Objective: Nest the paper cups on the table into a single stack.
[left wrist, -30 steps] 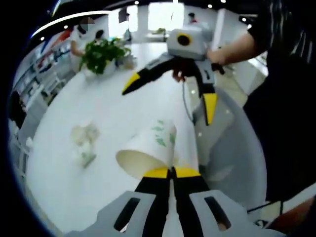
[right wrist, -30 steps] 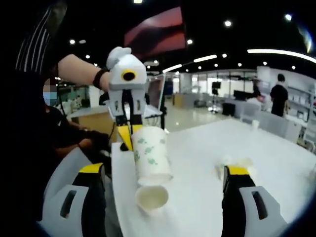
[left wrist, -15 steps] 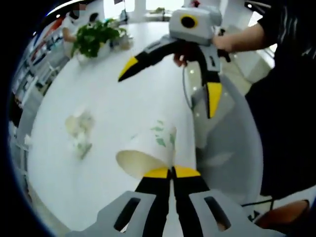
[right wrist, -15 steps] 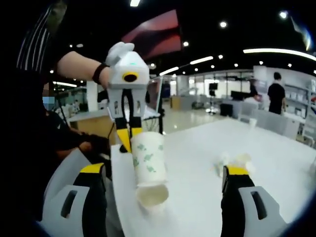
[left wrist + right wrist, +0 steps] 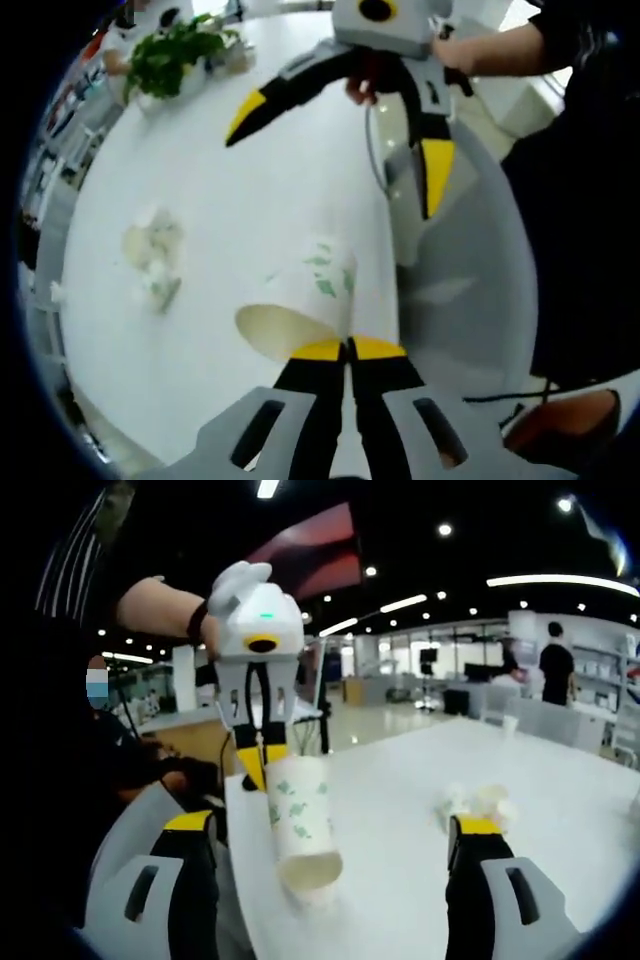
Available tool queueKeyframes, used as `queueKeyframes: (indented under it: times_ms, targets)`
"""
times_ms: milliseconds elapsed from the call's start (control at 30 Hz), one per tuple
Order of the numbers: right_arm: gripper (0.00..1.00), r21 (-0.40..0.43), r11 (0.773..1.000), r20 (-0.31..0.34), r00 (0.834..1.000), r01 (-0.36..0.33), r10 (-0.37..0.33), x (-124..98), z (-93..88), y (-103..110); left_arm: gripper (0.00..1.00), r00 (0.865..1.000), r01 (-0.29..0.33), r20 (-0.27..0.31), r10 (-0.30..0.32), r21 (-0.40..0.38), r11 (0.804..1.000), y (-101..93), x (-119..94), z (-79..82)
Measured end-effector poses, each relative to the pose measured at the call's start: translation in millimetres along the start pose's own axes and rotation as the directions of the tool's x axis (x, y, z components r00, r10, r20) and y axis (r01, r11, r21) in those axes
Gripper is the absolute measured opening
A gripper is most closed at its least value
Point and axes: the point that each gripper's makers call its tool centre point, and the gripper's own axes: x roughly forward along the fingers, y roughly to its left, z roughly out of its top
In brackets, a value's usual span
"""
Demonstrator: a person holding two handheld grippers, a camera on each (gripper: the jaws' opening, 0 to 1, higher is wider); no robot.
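Observation:
My left gripper is shut on the rim of a white paper cup with green leaf print, its mouth facing the camera. In the right gripper view the left gripper holds that cup tilted, base down. The base reaches into the mouth of a second cup standing near the table edge, mostly hidden by it. My right gripper is open with nothing between its jaws, close in front of both cups. It also hangs open above the table. Several more cups lie in a loose cluster.
The white table ends close to the cups, with grey chairs alongside. A potted plant stands at the far end. The cup cluster lies just beyond my right jaw. A person stands far behind.
The held cup has come down from above the standing cup until its base meets that cup's mouth. The left gripper view has tipped down toward the table. The right gripper stays open.

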Motion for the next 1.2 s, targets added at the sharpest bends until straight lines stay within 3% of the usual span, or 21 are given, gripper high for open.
queueKeyframes:
  times_ms: [667,1200]
  targets:
    - [0.92,0.025,1.0,0.029,0.999,0.017,-0.018,-10,-5.7,-6,0.0,0.984,0.003,-0.18,0.008,0.056,0.998,5.1,24,-3.4]
    - [0.91,0.041,0.999,0.038,0.999,0.012,-0.013,-15,-9.4,-3,0.0,0.964,0.029,-0.265,-0.005,0.084,0.996,7.0,36,-4.0]
